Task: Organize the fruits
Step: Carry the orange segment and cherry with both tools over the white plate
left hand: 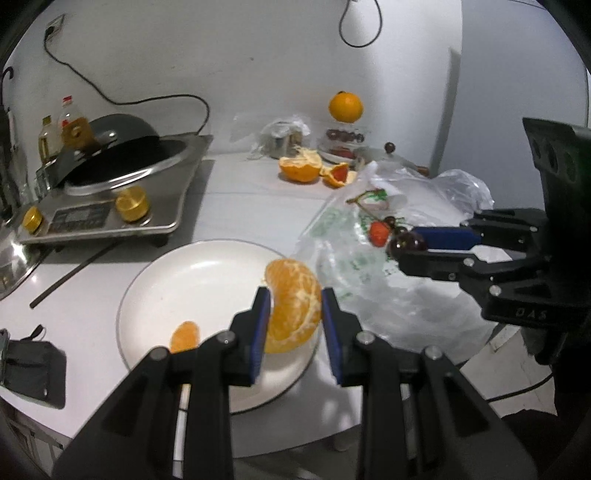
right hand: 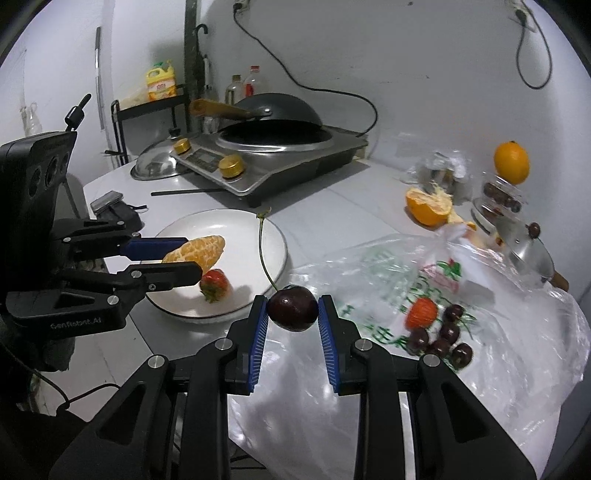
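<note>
Cherries [right hand: 441, 339] on bag: maybe six; strawberries: two.

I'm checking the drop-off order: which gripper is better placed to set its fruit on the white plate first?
Probably left: the left gripper holds the peeled orange piece above the white plate.

White walls [right hand: 424, 55] with dangling black cables [left hand: 360, 26] back a pale countertop [left hand: 240, 192].
</note>
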{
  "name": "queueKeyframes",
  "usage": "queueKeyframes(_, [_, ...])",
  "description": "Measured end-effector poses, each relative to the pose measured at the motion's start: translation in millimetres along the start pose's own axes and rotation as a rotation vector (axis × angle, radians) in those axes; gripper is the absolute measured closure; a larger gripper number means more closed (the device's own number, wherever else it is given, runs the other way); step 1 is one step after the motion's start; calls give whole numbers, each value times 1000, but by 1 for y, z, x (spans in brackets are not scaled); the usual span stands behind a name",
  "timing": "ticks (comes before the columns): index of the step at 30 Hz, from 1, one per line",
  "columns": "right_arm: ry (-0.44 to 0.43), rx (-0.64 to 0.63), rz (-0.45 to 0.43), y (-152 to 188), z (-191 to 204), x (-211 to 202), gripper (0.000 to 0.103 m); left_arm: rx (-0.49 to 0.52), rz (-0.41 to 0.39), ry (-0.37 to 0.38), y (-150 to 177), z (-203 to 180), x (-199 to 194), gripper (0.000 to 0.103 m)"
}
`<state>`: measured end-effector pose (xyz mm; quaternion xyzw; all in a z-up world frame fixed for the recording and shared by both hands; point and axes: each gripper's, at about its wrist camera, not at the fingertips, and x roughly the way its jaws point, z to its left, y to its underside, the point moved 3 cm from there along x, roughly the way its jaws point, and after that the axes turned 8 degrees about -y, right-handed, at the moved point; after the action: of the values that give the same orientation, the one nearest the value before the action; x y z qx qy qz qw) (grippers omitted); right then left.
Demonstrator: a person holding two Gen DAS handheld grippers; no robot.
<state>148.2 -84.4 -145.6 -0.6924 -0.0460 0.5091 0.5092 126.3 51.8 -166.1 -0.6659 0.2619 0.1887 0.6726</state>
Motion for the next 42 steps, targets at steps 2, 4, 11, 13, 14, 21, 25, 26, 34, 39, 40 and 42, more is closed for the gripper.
queueKeyframes(2, [-6, -8, 7, -3, 5, 5, 74, -12, -1, -8, 3, 10, -1, 74])
queueKeyframes(4, [-10, -16, 13, -5, 10, 10, 74, -24, -1, -18, 5, 19, -1, 74])
queueKeyframes(11, [-25, -30, 32, -13, 21, 27, 73, -51, -2, -64, 9, 46, 2, 74])
queueKeyframes(13, [-30, -32, 40, -15, 22, 32, 74, -60, -1, -72, 11, 55, 3, 74])
queueKeyframes(14, [-32, -33, 44, -16, 24, 35, 74, -64, 0, -77, 11, 60, 4, 74])
queueKeyframes(21, [-45, -33, 72, -20, 29, 57, 73, -81, 10, -108, 16, 85, 10, 74])
queueKeyframes(25, [-50, -25, 89, -21, 28, 71, 73, -87, 20, -117, 18, 94, 17, 74])
queueKeyframes(26, [-51, -23, 93, -21, 28, 74, 73, -87, 23, -116, 19, 96, 19, 74])
queueKeyframes(34, [-62, 0, 117, -26, 27, 97, 73, -81, 43, -117, 21, 104, 30, 74])
queueKeyframes(39, [-59, 19, 125, -28, 24, 105, 73, -88, 58, -120, 21, 106, 35, 73])
queueKeyframes(40, [-59, 22, 124, -28, 24, 105, 73, -91, 60, -123, 21, 106, 35, 73])
queueKeyframes(42, [-55, 29, 122, -29, 23, 105, 73, -94, 58, -131, 20, 106, 36, 73])
